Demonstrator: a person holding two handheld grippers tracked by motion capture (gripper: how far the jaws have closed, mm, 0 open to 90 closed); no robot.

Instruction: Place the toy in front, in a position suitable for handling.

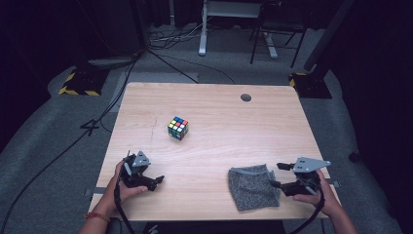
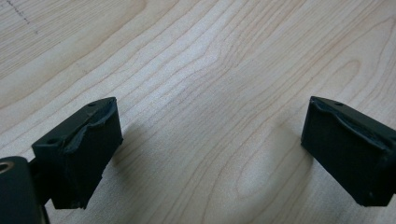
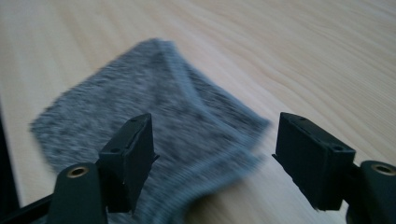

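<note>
A scrambled Rubik's cube stands on the wooden table, left of centre. A folded grey cloth lies near the front edge at the right; the right gripper view has the cloth close up. My right gripper is open just right of the cloth, its jaws spread over the cloth's near edge without holding it; up close the gripper has one jaw above the fabric. My left gripper rests at the front left, open over bare wood, and its own view of the gripper has nothing between the jaws.
A round cable hole sits near the table's far right. Beyond the table are grey carpet, cables, a white desk leg and yellow-black striped stand bases.
</note>
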